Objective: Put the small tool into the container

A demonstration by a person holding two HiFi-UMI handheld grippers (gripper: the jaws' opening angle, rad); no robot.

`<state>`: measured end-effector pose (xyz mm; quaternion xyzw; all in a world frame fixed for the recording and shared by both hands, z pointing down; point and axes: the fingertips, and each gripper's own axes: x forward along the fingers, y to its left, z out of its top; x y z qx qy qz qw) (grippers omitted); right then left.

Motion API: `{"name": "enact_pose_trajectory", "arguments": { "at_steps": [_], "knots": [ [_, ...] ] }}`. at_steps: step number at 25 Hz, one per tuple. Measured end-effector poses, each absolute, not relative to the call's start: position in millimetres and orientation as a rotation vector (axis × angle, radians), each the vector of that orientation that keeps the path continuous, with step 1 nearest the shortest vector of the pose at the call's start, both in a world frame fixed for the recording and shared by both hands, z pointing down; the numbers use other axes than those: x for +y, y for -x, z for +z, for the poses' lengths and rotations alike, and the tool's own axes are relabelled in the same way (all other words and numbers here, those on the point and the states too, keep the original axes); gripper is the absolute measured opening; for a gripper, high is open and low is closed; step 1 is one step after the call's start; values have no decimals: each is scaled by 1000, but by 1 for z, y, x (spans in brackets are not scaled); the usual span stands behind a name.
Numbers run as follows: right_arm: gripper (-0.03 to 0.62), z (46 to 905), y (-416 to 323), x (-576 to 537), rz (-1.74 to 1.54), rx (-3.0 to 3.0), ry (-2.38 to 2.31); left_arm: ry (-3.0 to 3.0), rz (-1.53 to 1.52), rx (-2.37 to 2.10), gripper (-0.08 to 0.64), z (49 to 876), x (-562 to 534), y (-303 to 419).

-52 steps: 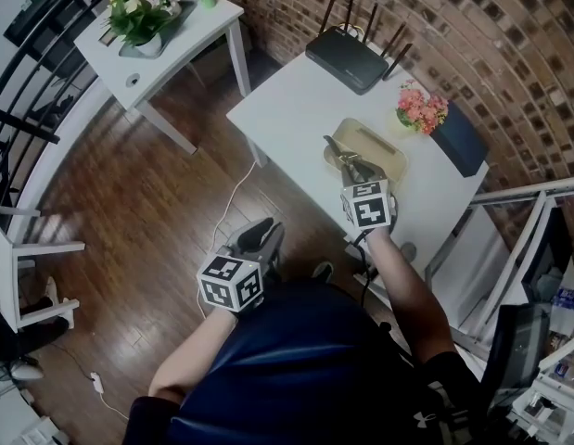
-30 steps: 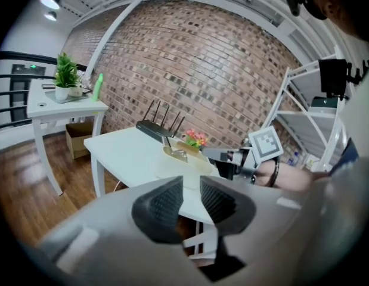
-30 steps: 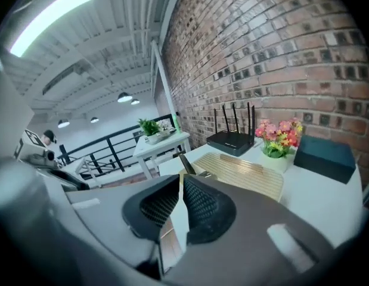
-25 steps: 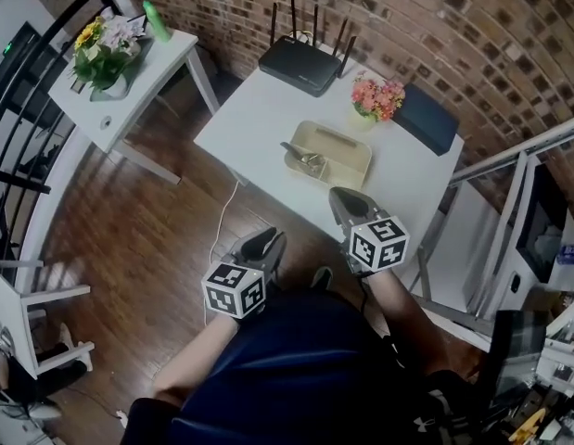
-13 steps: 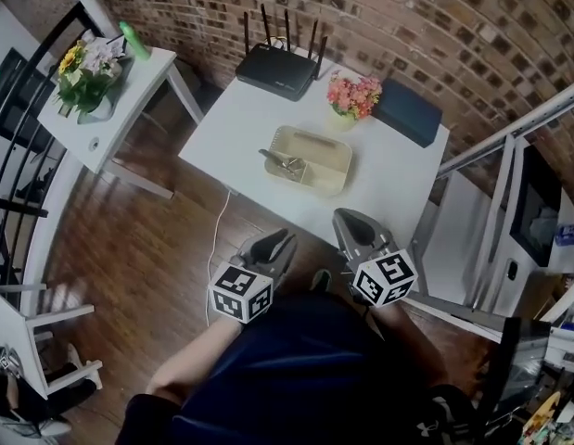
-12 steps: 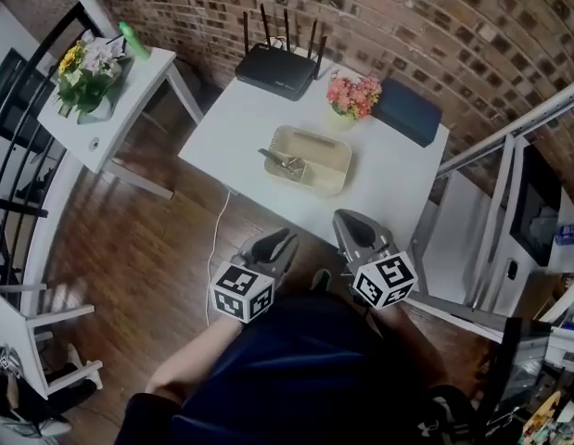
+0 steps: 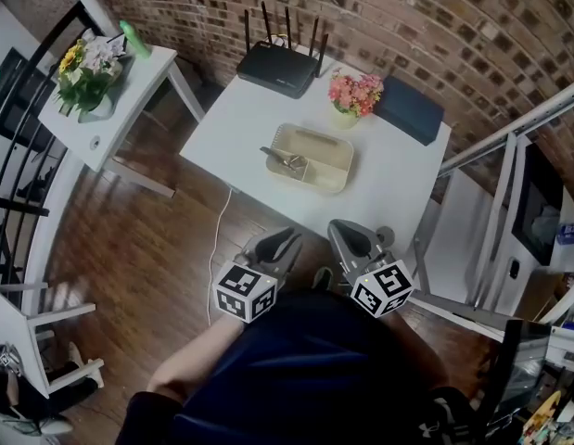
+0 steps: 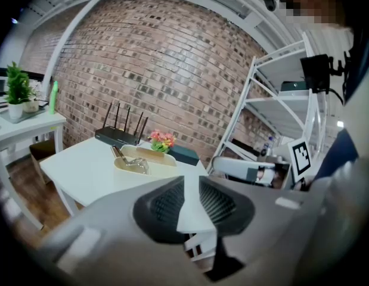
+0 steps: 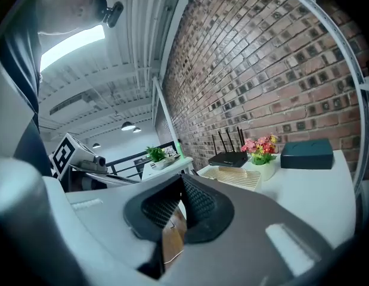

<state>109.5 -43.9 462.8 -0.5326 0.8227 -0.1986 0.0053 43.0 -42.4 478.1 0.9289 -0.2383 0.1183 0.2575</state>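
Note:
The small metal tool (image 7: 285,160) lies in the left end of the beige container (image 7: 325,154) on the white table (image 7: 238,123). Both grippers hang off the table's near edge, close to the person's body. My left gripper (image 7: 275,246) is open with a narrow gap, its jaws closing on nothing. My right gripper (image 7: 347,238) is shut and empty. The left gripper view has its gripper (image 8: 191,180) aimed toward the container (image 8: 149,157) and tool (image 8: 129,161). From the right gripper (image 9: 182,180), the container (image 9: 235,176) lies ahead.
A black router (image 7: 279,66), a pot of pink flowers (image 7: 351,95) and a dark blue box (image 7: 409,110) line the table's far side by the brick wall. A side table with a plant (image 7: 108,68) stands left, white shelving (image 7: 509,193) right.
My right gripper has left the container and drawn back to the body, with the tool left lying in the container. The left gripper has stayed low and its gap has narrowed slightly.

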Motion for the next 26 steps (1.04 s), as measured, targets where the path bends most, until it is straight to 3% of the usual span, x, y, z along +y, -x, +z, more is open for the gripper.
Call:
{"name": "enact_pose_trajectory", "arguments": {
  "at_steps": [26],
  "knots": [
    [11,468,-97,-48,-633,2607,1655,-2489,315,-684,69,484,-47,-29]
  ]
}}
